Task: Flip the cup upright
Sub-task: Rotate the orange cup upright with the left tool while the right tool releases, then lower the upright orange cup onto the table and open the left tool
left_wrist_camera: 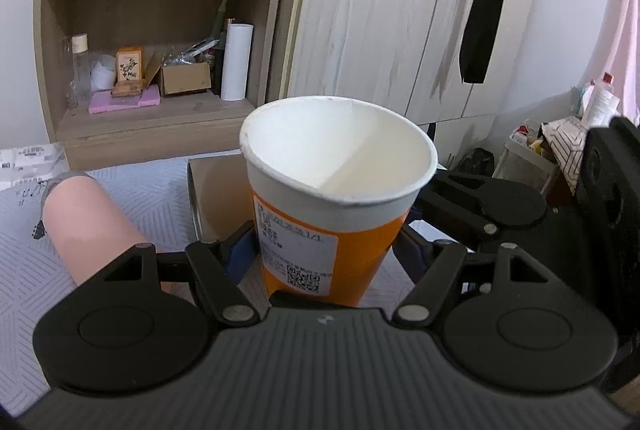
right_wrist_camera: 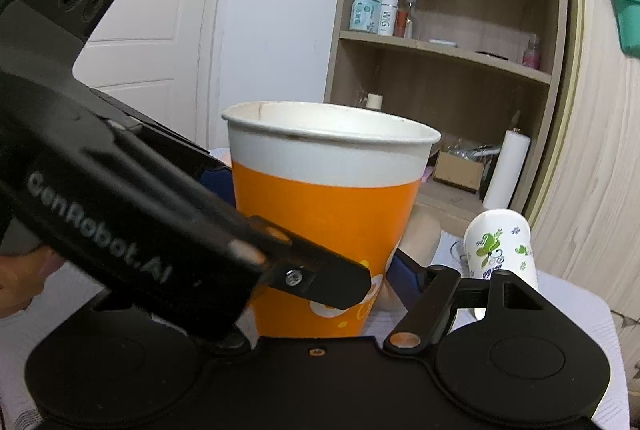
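Note:
An orange and white paper cup [left_wrist_camera: 332,214] stands upright, mouth up, with a printed label on its side. My left gripper [left_wrist_camera: 320,250] is shut on the cup's lower half, blue pads on both sides. In the right wrist view the same cup [right_wrist_camera: 328,214] fills the centre, and my right gripper [right_wrist_camera: 316,262] has its blue pads against the cup's sides too. The left gripper's black body [right_wrist_camera: 120,198] crosses in front of the cup there. The cup's base is hidden behind the gripper bodies.
A pink cup [left_wrist_camera: 88,226] lies on its side on the patterned cloth [left_wrist_camera: 24,270] at left. A metal cup [left_wrist_camera: 212,198] lies behind the paper cup. A white floral cup [right_wrist_camera: 500,250] lies at right. Wooden shelves [left_wrist_camera: 152,102] and a wardrobe [left_wrist_camera: 380,30] stand behind.

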`<state>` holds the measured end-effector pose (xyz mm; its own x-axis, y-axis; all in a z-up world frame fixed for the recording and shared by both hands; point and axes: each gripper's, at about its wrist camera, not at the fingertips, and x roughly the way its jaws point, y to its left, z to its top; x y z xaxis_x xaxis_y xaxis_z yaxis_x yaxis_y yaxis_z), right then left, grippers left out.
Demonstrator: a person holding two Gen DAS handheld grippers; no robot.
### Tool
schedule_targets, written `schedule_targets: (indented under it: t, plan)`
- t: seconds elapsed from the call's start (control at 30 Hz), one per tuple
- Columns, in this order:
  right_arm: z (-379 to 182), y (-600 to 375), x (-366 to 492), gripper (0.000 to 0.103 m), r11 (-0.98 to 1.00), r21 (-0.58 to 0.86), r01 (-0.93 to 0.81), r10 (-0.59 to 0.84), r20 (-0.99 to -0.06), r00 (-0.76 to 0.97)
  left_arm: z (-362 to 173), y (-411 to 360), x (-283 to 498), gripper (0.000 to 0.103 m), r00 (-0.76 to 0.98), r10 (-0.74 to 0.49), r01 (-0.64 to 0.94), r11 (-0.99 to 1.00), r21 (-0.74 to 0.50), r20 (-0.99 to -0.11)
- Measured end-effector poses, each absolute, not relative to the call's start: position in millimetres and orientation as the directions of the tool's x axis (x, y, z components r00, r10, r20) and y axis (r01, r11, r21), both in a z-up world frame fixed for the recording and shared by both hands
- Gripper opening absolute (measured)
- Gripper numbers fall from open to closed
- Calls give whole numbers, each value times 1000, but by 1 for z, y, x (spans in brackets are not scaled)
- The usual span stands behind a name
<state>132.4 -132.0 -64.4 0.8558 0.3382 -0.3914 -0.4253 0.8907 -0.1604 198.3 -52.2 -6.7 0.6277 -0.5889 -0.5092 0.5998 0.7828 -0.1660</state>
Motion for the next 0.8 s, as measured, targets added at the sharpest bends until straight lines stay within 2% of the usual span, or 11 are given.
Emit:
schedule_targets:
  t: [0.37, 0.53, 0.67, 0.8]
  plan:
    - [-66, -148, 135, 77, 894, -46, -445, 390, -408, 826, -8, -51, 195, 74, 610, -624, 624, 758, -190, -488]
    - [-70, -140, 131, 77, 899, -103, -425, 352, -404, 844, -9, -46, 198, 76, 587, -646, 619, 746, -244, -488]
    - [-70, -139, 126, 83, 902, -115, -416, 343, -394, 853, -10, -45, 197, 80, 593, -639, 615, 752, -237, -489]
    - [-66, -138, 123, 84, 918, -127, -375, 299, -400, 866, -11, -44, 195, 81, 591, -637, 605, 756, -250, -496]
